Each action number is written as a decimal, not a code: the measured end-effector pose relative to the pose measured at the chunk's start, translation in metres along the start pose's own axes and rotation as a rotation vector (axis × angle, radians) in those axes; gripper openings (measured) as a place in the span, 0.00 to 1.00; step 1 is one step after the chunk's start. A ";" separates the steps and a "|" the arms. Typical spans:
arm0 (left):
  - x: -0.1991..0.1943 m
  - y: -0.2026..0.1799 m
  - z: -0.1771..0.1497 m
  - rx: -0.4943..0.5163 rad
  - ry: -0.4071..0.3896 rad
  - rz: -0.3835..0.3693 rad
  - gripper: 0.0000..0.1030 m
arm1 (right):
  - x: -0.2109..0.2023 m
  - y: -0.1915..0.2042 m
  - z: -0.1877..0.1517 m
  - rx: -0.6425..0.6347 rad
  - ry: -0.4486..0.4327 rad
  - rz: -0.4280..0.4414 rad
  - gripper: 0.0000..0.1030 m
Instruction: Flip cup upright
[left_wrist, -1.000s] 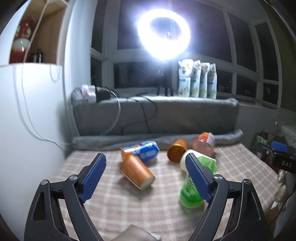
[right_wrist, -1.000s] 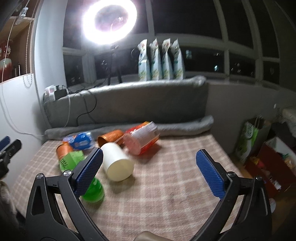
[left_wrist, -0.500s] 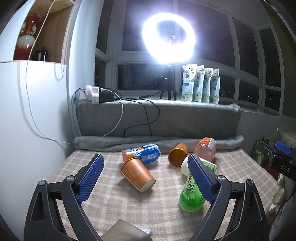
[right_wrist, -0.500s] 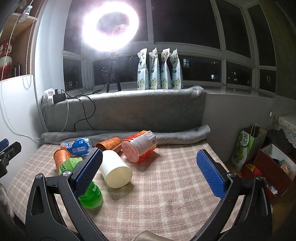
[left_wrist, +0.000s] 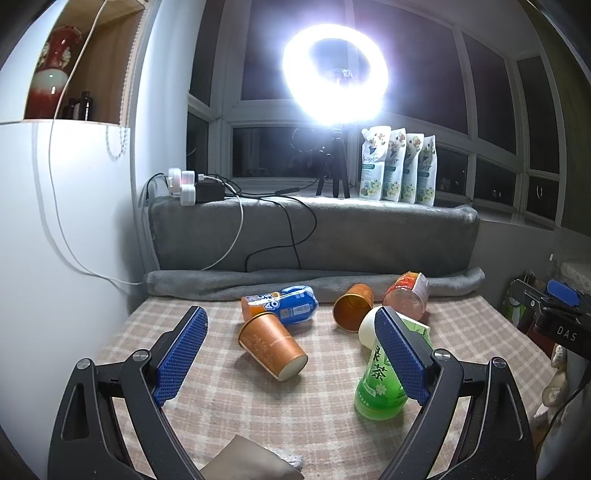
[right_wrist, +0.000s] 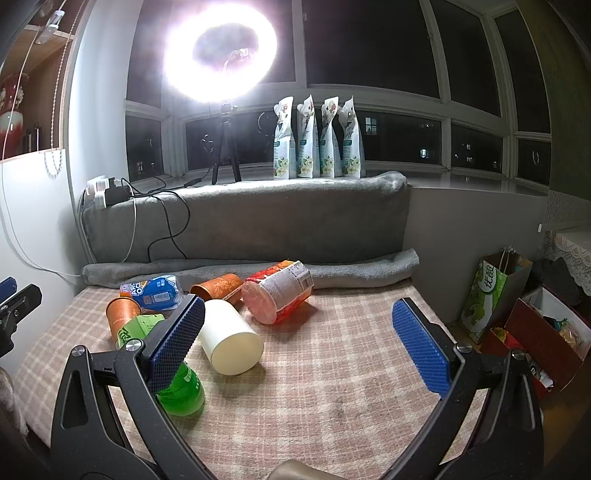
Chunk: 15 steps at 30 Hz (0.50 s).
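While both grippers hover above the plaid tablecloth (left_wrist: 229, 398), no cup has yet been grasped, so the step in hand reads as approach and target selection. The left gripper (left_wrist: 291, 354) stands wide open and holds nothing; the right gripper (right_wrist: 295, 343) is likewise spread wide and empty.

Several cups lie on their sides. In the left wrist view the nearest is an orange paper cup (left_wrist: 271, 345), centre frame, its mouth turned toward the lower right, lying between the two blue pads. A second orange cup (left_wrist: 352, 304) lies behind it, mouth toward the camera. A cream-white cup (right_wrist: 231, 341) lies left of centre in the right wrist view, base toward the lens, just beside the left pad of that gripper.

The next move probably calls for lowering one gripper over a cup's wall, closing lightly — paper walls are likely to crush — then rotating the wrist until the mouth faces up.

Obstructions:
- A green tea bottle (left_wrist: 380, 384) lies against the white cup, lower right of the left view; it may roll if nudged.
- A blue drink can (left_wrist: 291, 302) touches or nearly touches the near orange cup.
- A red instant-noodle tub (right_wrist: 279, 295) lies on its side behind the white cup.
- A rolled grey blanket (right_wrist: 351, 269) bounds the far edge — limited room beyond.
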<state>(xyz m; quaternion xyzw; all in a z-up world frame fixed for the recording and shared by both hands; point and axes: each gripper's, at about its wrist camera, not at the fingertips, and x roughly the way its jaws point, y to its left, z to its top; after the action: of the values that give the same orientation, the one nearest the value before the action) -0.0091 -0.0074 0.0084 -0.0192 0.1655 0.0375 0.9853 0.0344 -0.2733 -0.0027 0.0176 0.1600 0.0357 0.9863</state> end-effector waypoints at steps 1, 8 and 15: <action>-0.001 0.000 0.000 -0.001 -0.001 -0.001 0.89 | 0.000 0.000 0.000 0.000 0.000 -0.002 1.00; -0.001 0.000 0.000 -0.004 0.005 -0.005 0.89 | 0.000 0.000 0.000 0.000 0.002 0.000 1.00; -0.001 0.001 0.000 -0.004 0.004 -0.002 0.89 | 0.000 0.000 0.000 -0.003 0.002 -0.001 1.00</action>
<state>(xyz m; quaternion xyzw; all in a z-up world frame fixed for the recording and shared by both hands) -0.0103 -0.0069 0.0087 -0.0216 0.1675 0.0368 0.9850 0.0344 -0.2730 -0.0027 0.0162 0.1609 0.0354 0.9862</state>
